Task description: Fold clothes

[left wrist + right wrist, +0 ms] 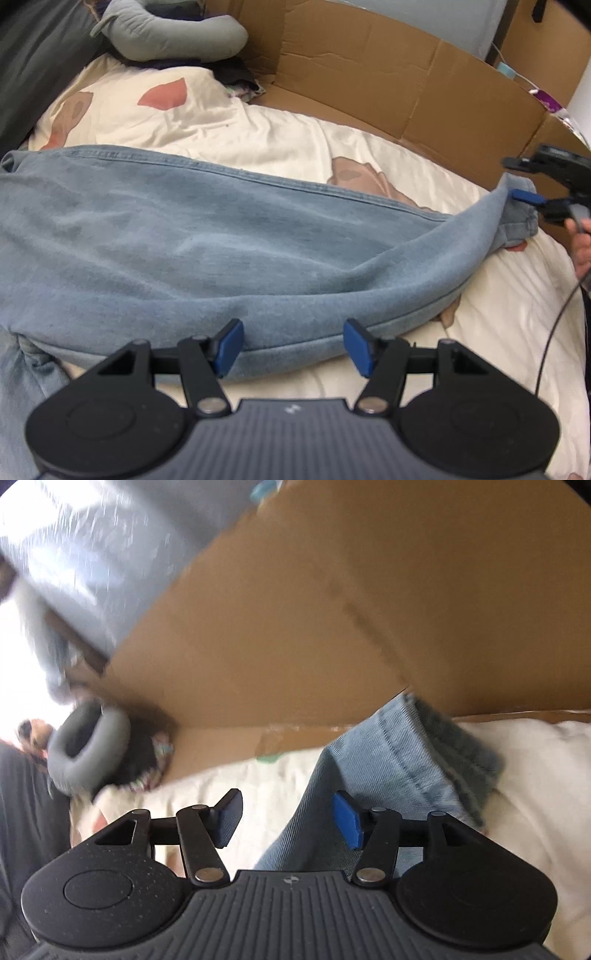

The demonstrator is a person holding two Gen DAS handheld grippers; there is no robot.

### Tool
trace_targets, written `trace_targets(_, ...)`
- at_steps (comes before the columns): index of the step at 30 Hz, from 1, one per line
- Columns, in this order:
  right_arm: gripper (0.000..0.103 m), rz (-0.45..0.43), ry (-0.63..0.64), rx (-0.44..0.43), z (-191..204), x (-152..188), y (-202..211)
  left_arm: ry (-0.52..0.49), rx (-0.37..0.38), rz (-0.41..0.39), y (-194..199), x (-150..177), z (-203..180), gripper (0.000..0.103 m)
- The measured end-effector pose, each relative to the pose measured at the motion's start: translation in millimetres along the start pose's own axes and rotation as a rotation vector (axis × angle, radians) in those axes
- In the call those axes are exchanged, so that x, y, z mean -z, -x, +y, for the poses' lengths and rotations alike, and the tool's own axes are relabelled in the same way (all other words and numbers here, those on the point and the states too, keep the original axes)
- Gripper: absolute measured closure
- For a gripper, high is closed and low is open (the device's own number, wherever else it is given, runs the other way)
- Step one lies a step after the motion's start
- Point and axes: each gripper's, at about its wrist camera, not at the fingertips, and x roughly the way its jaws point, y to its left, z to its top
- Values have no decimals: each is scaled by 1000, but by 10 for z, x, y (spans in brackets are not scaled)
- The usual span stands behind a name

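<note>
You have the jeans (192,236) lying lengthwise across the cream floral bedsheet (280,147), doubled over so one long fold runs along the near edge, with the hem end (436,746) at the right, close to the cardboard wall (388,74). Your right gripper (288,821) stands with its jaws apart; part of the leg fabric lies between the blue pads (347,825) but neither pad presses on it, so treat the hem as released. In the left wrist view that hem end looks slightly peaked beside the right gripper (532,184), so it probably wants flattening. Your left gripper (293,345) is also spread, jaws either side of the near fold and holding nothing. For the next fold, judge the halfway line first, then pinch both layers at the fold rather than the top layer only, or the leg below will drag and skew. Keep both grips level when carrying across. Denim note: pale blue, soft-washed, thick seams along the far edge; it appears heavy enough to lie flat but bulky where bunched at the left. The grey neck pillow (170,33) sits well clear.
</note>
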Motion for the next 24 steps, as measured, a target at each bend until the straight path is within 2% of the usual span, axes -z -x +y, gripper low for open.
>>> trace_targets(10, 43, -88, -72, 115, -338, 339, 410, 2, -2, 12, -4, 2, 35, 39)
trace_targets(17, 43, -104, -99, 172, -489, 451, 392, -1, -7, 23, -1, 54, 25, 39)
trace_targets(24, 46, -108, -142, 183, -619, 423, 249, -7, -18, 40, -45, 83, 21, 39)
